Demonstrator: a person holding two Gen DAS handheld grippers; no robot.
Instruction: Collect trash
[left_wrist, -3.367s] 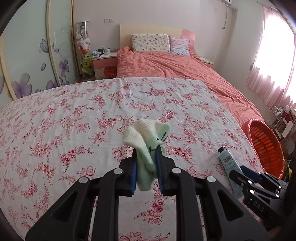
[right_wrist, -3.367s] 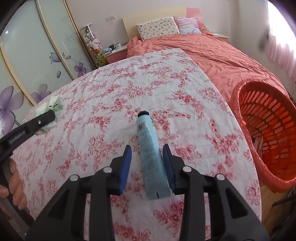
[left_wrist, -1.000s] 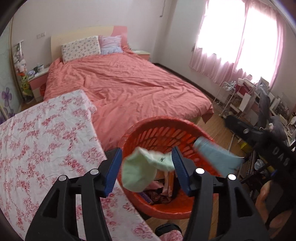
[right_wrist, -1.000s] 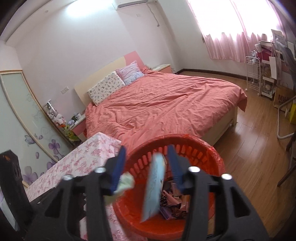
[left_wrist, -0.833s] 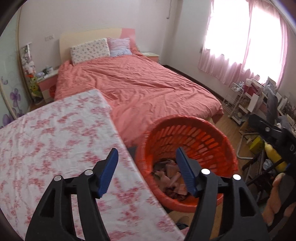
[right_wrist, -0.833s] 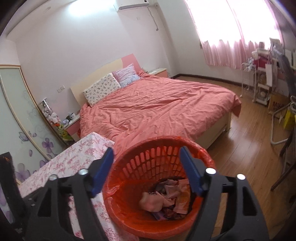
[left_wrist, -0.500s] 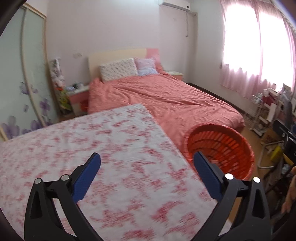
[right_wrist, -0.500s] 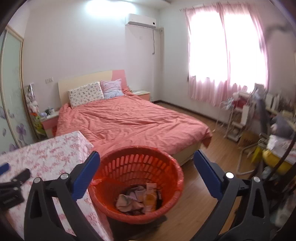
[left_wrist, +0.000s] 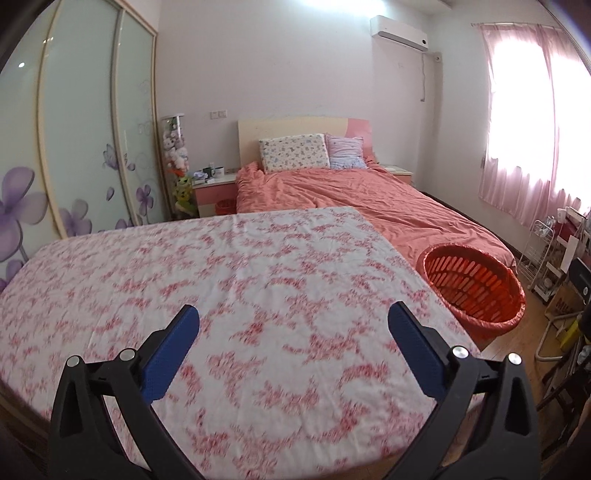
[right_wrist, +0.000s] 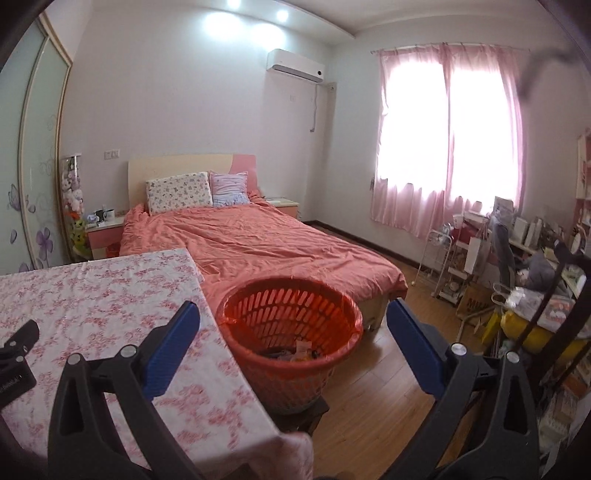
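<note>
An orange plastic basket (right_wrist: 291, 325) stands on the wooden floor beside the table's right edge; scraps of trash (right_wrist: 295, 352) lie at its bottom. The same basket (left_wrist: 472, 288) shows at the right in the left wrist view. My left gripper (left_wrist: 293, 325) hangs open above the table with the pink floral cloth (left_wrist: 221, 280), nothing between its blue pads (left_wrist: 170, 350). My right gripper (right_wrist: 293, 325) is open too, level with the basket and back from it, empty. The left gripper's black tip (right_wrist: 18, 339) pokes in at the left edge of the right wrist view.
A bed with a coral cover (left_wrist: 354, 206) lies beyond the table, a nightstand (left_wrist: 214, 192) and sliding wardrobe doors (left_wrist: 81, 147) to its left. Cluttered shelves and a white rack (right_wrist: 480, 266) line the right wall under the pink curtains. Bare wooden floor (right_wrist: 376, 398) spreads right of the basket.
Both grippers opened over the basket, and the pale sock and the blue tube fell in. Both grippers then drew back and swung left, towards the table.
</note>
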